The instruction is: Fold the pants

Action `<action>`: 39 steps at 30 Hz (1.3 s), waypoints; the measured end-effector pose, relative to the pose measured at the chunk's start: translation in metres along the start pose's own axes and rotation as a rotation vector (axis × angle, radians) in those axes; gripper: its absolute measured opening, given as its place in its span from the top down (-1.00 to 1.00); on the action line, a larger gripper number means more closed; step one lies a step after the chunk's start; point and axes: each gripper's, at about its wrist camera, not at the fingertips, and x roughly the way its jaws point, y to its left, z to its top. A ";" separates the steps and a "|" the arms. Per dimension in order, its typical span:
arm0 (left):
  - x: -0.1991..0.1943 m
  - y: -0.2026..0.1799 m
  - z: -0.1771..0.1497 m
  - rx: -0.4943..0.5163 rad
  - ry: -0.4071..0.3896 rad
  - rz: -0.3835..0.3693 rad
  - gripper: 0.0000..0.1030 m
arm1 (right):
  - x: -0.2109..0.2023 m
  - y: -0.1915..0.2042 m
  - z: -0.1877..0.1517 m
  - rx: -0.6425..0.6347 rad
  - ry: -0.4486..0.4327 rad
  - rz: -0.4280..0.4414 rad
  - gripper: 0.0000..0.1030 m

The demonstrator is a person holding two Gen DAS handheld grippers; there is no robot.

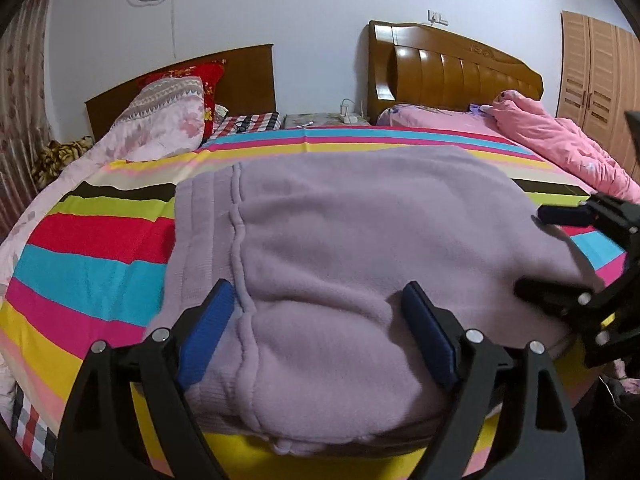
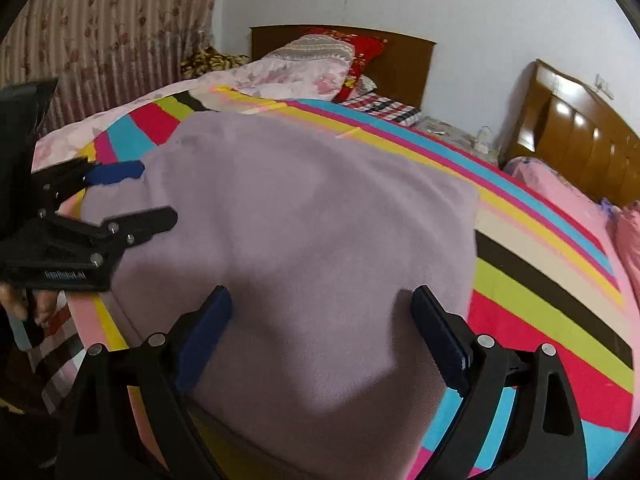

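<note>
Our left gripper (image 1: 318,300) has its two black fingers spread wide apart, and so does our right gripper (image 2: 324,304). Nothing is pinched in either one. Each finger has a flat blue pad (image 1: 208,332) on its inside, ribbed like a little washboard, and round silver bolts sit on the black arms behind it.

We see the pants (image 1: 340,260) lying right under and between the fingers of both grippers. They are soft, fuzzy and pale purple, folded into a thick, puffy square. Just ahead of our left gripper's left finger runs the waistband (image 1: 208,216), with knit ribs and a bumpy seam beside it. Ahead of our right gripper the cloth is smooth and plain, and its far right corner (image 2: 470,196) is neat and square.

Under the pants is a smooth sheet (image 1: 92,256) with wide bright stripes of red, blue, pink, yellow, green and black. Far ahead of our left gripper stands a shiny brown wooden headboard (image 1: 452,68) with curved panels. To the left of it leans a flowery quilted pillow (image 1: 164,116). Off to the right of our left gripper lies a crumpled pink blanket (image 1: 560,148).
</note>
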 end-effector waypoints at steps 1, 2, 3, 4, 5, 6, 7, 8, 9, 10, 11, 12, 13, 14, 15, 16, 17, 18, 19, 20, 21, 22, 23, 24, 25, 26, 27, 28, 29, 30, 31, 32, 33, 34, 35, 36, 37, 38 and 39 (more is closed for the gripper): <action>0.000 0.001 0.001 -0.001 0.002 -0.003 -0.65 | -0.006 0.004 -0.001 0.016 -0.028 0.033 -0.73; -0.001 0.001 0.003 0.000 0.004 -0.003 -0.66 | -0.009 0.006 -0.002 0.019 -0.042 0.048 -0.73; 0.000 0.001 0.004 0.000 0.005 -0.001 -0.66 | -0.005 0.010 -0.005 0.000 -0.024 0.048 -0.73; 0.000 0.000 0.003 0.000 0.002 0.002 -0.66 | 0.004 0.017 -0.006 -0.024 0.011 0.045 -0.73; 0.000 0.000 0.003 0.000 0.000 0.005 -0.66 | 0.007 0.020 -0.013 -0.042 0.027 0.035 -0.73; 0.001 0.000 0.004 0.003 0.000 0.010 -0.66 | 0.007 0.022 -0.015 -0.042 0.003 0.025 -0.74; 0.001 -0.001 0.003 0.007 -0.001 0.014 -0.66 | 0.006 0.022 -0.015 -0.039 0.008 0.025 -0.74; 0.001 -0.001 0.003 0.008 -0.001 0.015 -0.66 | 0.004 0.021 -0.013 -0.025 0.020 0.032 -0.74; 0.002 -0.001 0.004 0.008 0.000 0.015 -0.66 | 0.000 0.020 -0.012 -0.015 0.022 0.035 -0.74; 0.001 -0.001 0.003 0.009 0.001 0.014 -0.66 | -0.005 0.020 -0.012 -0.011 0.012 0.032 -0.74; 0.001 -0.003 0.002 0.009 0.001 0.013 -0.66 | -0.009 0.020 -0.012 -0.012 0.000 0.025 -0.74; 0.002 -0.004 0.002 0.010 0.000 0.014 -0.66 | -0.010 0.021 -0.017 -0.015 0.002 0.012 -0.74; 0.002 -0.005 0.002 0.010 0.000 0.016 -0.66 | -0.009 0.020 -0.021 -0.012 0.012 0.012 -0.74; 0.002 -0.005 0.002 0.011 -0.001 0.018 -0.66 | -0.006 0.018 -0.022 -0.004 0.009 0.020 -0.74; 0.002 -0.006 0.001 0.013 -0.001 0.022 -0.67 | -0.006 0.016 -0.022 0.007 0.006 0.030 -0.74; 0.002 -0.007 0.001 0.013 -0.002 0.024 -0.67 | -0.007 0.014 -0.020 0.011 0.012 0.034 -0.74; 0.001 -0.008 0.001 0.014 -0.002 0.027 -0.67 | -0.010 0.013 -0.018 0.011 0.013 0.034 -0.74; 0.001 -0.009 0.001 0.017 -0.002 0.029 -0.68 | -0.013 0.011 -0.017 0.015 0.005 0.041 -0.74; 0.002 -0.009 0.001 0.020 -0.008 0.032 -0.70 | -0.019 0.010 -0.018 0.023 -0.007 0.064 -0.74; 0.001 -0.010 0.000 0.022 -0.015 0.036 -0.71 | -0.022 0.009 -0.019 0.031 -0.012 0.092 -0.74; 0.001 -0.012 -0.001 0.023 -0.021 0.043 -0.73 | -0.024 0.008 -0.020 0.037 -0.008 0.117 -0.74; 0.000 -0.012 -0.001 0.021 -0.021 0.049 -0.74 | -0.028 0.008 -0.025 0.046 -0.005 0.118 -0.74; 0.001 -0.013 0.000 0.018 -0.017 0.057 -0.76 | -0.033 0.007 -0.029 0.055 -0.012 0.105 -0.74; 0.001 -0.014 0.001 0.015 -0.011 0.063 -0.80 | -0.039 0.005 -0.034 0.068 -0.020 0.104 -0.74; 0.002 -0.015 0.002 0.015 -0.007 0.068 -0.84 | -0.045 0.003 -0.037 0.083 -0.028 0.106 -0.74; 0.003 -0.015 0.003 0.016 -0.003 0.076 -0.86 | -0.051 0.000 -0.040 0.104 -0.040 0.108 -0.74; 0.003 -0.016 0.003 0.016 -0.001 0.082 -0.88 | -0.059 -0.004 -0.044 0.132 -0.058 0.111 -0.74; 0.003 -0.015 0.003 0.011 0.000 0.083 -0.89 | -0.065 -0.009 -0.047 0.159 -0.074 0.114 -0.74; 0.003 -0.015 0.004 0.009 0.000 0.082 -0.90 | -0.072 -0.014 -0.051 0.189 -0.090 0.115 -0.74; 0.003 -0.015 0.004 0.009 -0.001 0.083 -0.91 | -0.076 -0.017 -0.054 0.210 -0.099 0.114 -0.75; 0.002 -0.015 0.003 0.009 -0.003 0.087 -0.92 | -0.080 -0.022 -0.057 0.237 -0.107 0.109 -0.75; 0.002 -0.015 0.004 0.008 -0.003 0.092 -0.93 | -0.082 -0.025 -0.060 0.257 -0.108 0.104 -0.76; 0.002 -0.015 0.004 0.007 -0.003 0.095 -0.95 | -0.082 -0.029 -0.063 0.283 -0.101 0.096 -0.85; 0.002 -0.015 0.004 0.002 -0.001 0.097 -0.95 | -0.081 -0.032 -0.064 0.299 -0.097 0.092 -0.87; 0.003 -0.015 0.005 -0.002 0.001 0.097 -0.96 | -0.080 -0.035 -0.065 0.314 -0.094 0.090 -0.87; 0.003 -0.015 0.005 -0.002 0.002 0.098 -0.96 | -0.079 -0.039 -0.066 0.326 -0.093 0.087 -0.87; 0.003 -0.015 0.005 -0.002 0.002 0.098 -0.96 | -0.078 -0.043 -0.063 0.343 -0.100 0.073 -0.87; 0.003 -0.014 0.005 -0.002 0.001 0.095 -0.96 | -0.076 -0.045 -0.061 0.352 -0.105 0.058 -0.87; 0.003 -0.014 0.005 -0.002 -0.001 0.094 -0.96 | -0.072 -0.048 -0.058 0.356 -0.102 0.035 -0.87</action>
